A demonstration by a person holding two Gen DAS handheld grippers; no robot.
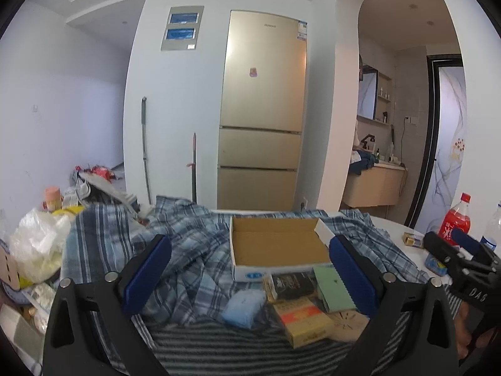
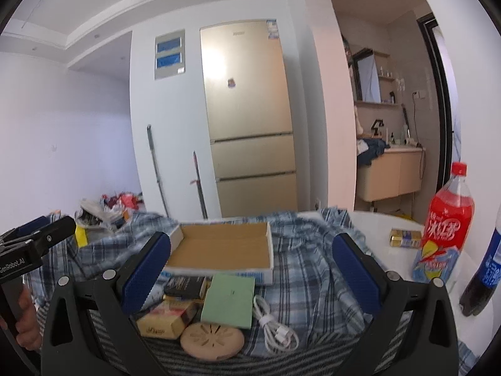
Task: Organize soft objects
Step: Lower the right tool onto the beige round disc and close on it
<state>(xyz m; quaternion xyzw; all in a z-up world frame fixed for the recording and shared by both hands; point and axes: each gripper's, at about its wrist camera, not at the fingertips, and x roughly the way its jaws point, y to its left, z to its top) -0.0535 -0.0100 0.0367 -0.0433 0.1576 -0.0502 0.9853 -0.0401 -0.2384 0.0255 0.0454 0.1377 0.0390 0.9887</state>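
Observation:
A crumpled blue plaid shirt [image 1: 188, 250] lies spread over the table; it also shows in the right wrist view [image 2: 307, 269]. A striped grey cloth [image 1: 219, 344] lies at the near edge. A small light-blue soft cloth [image 1: 242, 308] sits on the shirt between my left fingers. An open cardboard box [image 1: 275, 247] rests on the shirt, also in the right wrist view [image 2: 219, 247]. My left gripper [image 1: 250, 269] is open and empty above the shirt. My right gripper [image 2: 250, 269] is open and empty above a green pad [image 2: 228, 300] and small boxes.
Small boxes [image 1: 300, 316], a round wooden disc [image 2: 213, 341] and a white cable [image 2: 275, 326] lie near the front. A red drink bottle [image 2: 447, 219] and a dark cola bottle [image 2: 485, 272] stand right. Plastic bags and clutter [image 1: 37, 244] sit left. A fridge [image 1: 263, 109] stands behind.

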